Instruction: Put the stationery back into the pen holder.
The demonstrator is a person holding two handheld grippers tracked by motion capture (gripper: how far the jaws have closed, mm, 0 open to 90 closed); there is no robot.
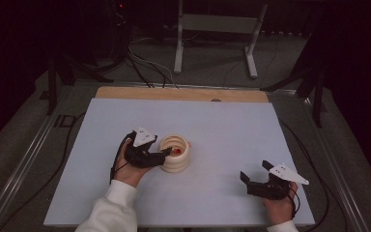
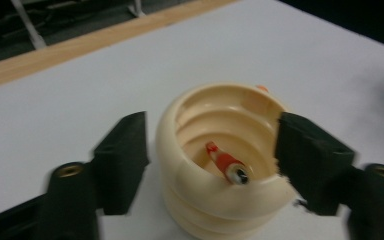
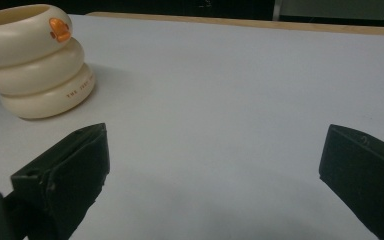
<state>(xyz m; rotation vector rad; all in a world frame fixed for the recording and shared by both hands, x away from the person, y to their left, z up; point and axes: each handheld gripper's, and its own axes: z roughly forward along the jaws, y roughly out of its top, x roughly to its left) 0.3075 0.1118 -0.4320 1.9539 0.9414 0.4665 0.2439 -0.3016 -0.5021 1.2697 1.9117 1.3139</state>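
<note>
High view: a cream ribbed holder (image 1: 175, 153), built like three stacked rings, stands upright a little left of centre on the white table sheet (image 1: 222, 125). Inside it lies a small red-and-white item (image 1: 178, 151), seen as a red speck near the rim.

Left gripper (image 1: 163, 153) comes in from the lower left of the frame, held in the left hand (image 1: 131, 166) with a white sleeve (image 1: 111, 212) below it. Its tips are at the holder's left wall.

Left gripper view: jaws spread wide, one black jaw at the left of the holder (image 2: 220, 160), the other at the right. The holder sits between them. The right jaw looks to touch the rim; the left jaw stands just beside the wall, and contact cannot be told. No squeeze visible. The red-and-white item (image 2: 226, 163) lies slanted in the hollow, dark tip toward the lower right of the frame. Picture somewhat blurred.

Right gripper (image 1: 255, 177) sits at the lower right of the high view, well apart from the holder, held in the right hand (image 1: 280, 205).

Right gripper view: jaws wide apart, bare white sheet between them. The holder (image 3: 37, 62) shows at the upper left of the frame, with an orange mark (image 3: 60, 29) on its top ring and small brown lettering on the bottom ring, too small to read.

A wooden strip (image 1: 181, 94) edges the far side of the table.
</note>
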